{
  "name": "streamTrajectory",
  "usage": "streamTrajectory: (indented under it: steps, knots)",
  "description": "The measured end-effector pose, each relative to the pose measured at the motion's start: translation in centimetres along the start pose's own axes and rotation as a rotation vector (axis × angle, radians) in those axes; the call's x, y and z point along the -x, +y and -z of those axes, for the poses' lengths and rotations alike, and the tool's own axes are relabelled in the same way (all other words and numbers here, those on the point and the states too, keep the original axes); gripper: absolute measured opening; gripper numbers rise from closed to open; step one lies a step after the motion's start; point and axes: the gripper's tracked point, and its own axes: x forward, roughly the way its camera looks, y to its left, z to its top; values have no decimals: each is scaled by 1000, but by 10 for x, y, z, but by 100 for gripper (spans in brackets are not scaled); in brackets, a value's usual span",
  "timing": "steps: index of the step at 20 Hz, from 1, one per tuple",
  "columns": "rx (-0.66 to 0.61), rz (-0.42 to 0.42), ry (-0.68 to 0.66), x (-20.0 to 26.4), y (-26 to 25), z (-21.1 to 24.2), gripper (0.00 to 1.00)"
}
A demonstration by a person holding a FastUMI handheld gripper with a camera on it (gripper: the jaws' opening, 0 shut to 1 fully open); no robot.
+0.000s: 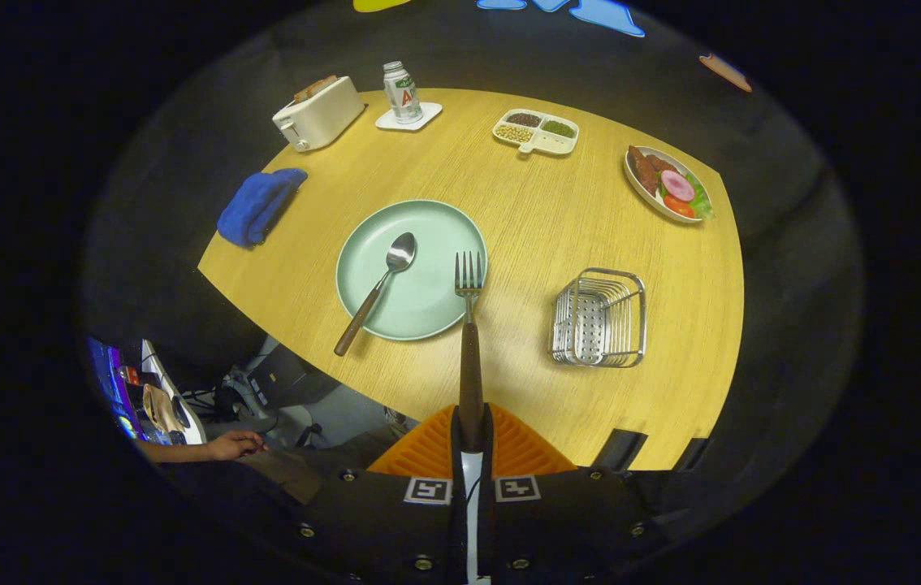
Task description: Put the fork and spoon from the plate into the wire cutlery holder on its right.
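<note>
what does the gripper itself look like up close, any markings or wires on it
The gripper has a black body studded with small round screws. Two square black-and-white tags sit side by side on top, flanking a narrow central slot. The fingers are ribbed wedges. A thin cable runs beside the slot.

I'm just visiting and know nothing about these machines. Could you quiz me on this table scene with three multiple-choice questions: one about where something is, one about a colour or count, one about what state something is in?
1. Where does the spoon lie?
A. In the wire cutlery holder
B. On the green plate, handle jutting over its rim
C. On the blue cloth

2. How many sections of food does the divided tray hold?
A. Three
B. Five
C. One

3. What are the tongs doing?
A. Open above the toaster
B. Shut on nothing
C. Shut on the fork's handle

Answers:
1. B: its bowl rests on the plate, with the handle reaching the table.
2. A: dark, green and pale fillings sit in three sections.
3. C: the fork is gripped between both fingers, and the wire cutlery holder holds no cutlery.
</note>
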Motion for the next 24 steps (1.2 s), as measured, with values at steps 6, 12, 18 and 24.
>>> streamTrajectory:
  steps: [6, 12, 18, 24]
  knots:
    - [-44, 31, -3, 38, -43, 3, 5]
    - [-104, 60, 43, 45, -78, 18, 5]
    - [-122, 72, 140, 20, -95, 29, 5]
    - [-147, 66, 188, -5, -101, 19, 5]
